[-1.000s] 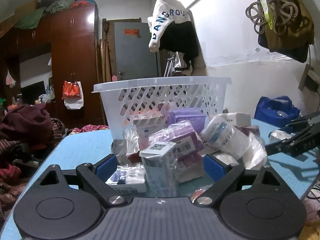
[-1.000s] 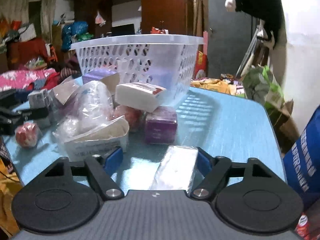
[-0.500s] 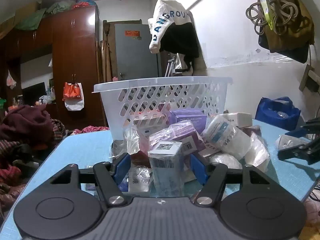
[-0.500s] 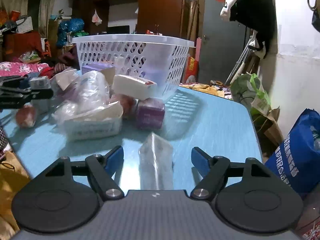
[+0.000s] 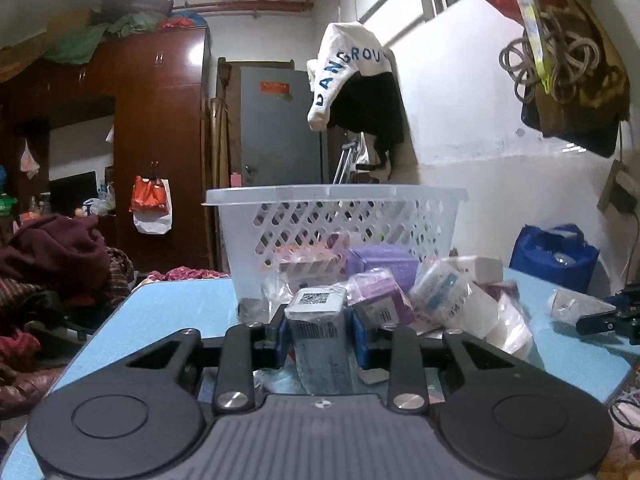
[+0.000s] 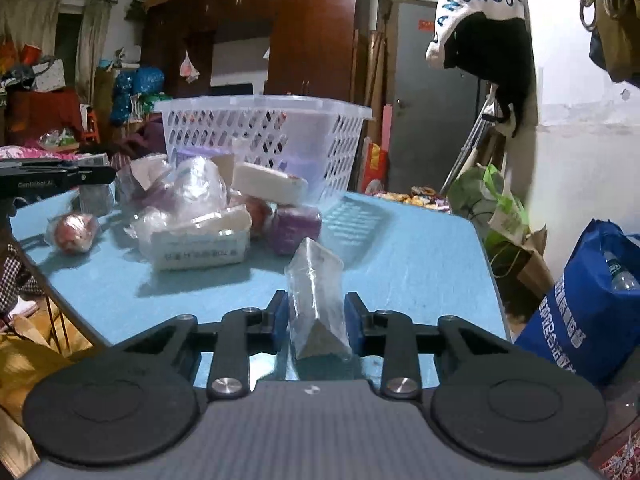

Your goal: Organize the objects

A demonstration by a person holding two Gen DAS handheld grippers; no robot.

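Two hand-held grippers closed, left hand-held gripper (image 5: 320,338) pinching barcoded box (image 5: 318,320), right hand-held gripper (image 6: 317,326) pinching clear packet (image 6: 318,296)

A pile of packets (image 6: 192,216) blocks the basket (image 6: 264,136); the tabletop (image 6: 412,248) is open toward its right edge.

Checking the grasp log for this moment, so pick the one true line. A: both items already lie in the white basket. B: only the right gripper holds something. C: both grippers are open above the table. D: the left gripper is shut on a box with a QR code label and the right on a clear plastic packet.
D: the left gripper has its fingers against the box with a QR code label, and the right gripper pinches the clear plastic packet.
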